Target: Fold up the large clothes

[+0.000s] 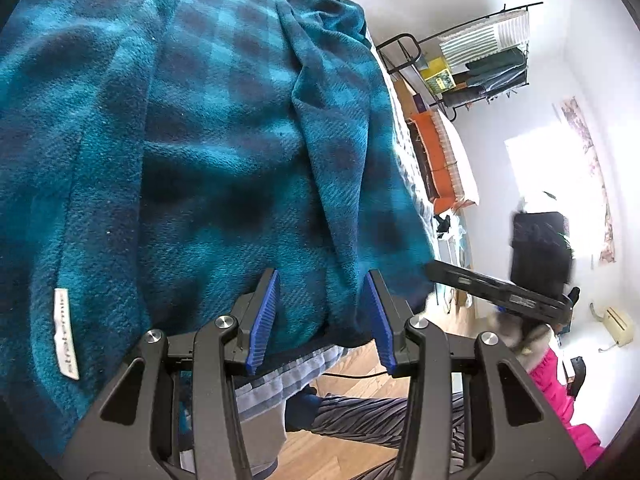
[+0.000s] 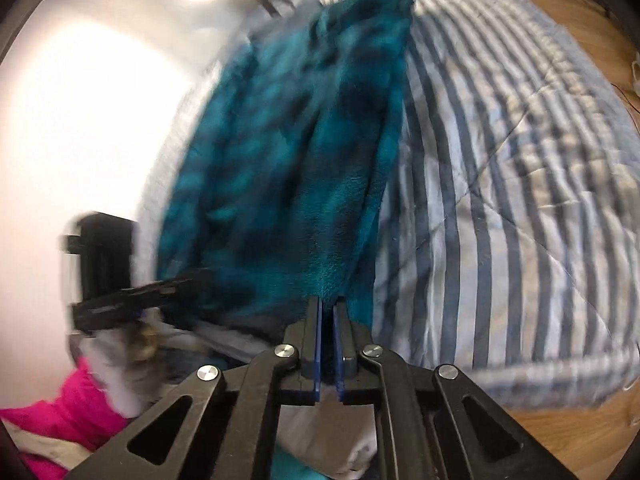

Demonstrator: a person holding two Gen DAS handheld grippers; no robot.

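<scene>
garment: teal and dark-blue checked fleece, lying long across the striped bedcover, creased lengthwise; hem end hangs at the bed's edge
right gripper: jaws closed tight on a fold of the fleece at its near end, blue pads with only the cloth between them
left gripper: jaws about half open, blue pads either side of a ridge of fleece near the hem; pads not pressing on it, nothing held
label: white tag sewn on the fleece, left of the left gripper; print too small to read
other view of right tool: black body just beside the fleece's edge, right of the left gripper
floor: wood boards below the hem
room: clothes rack against the white wall, pink cloth low at the side
blur: right wrist view smeared, fine detail lost
</scene>
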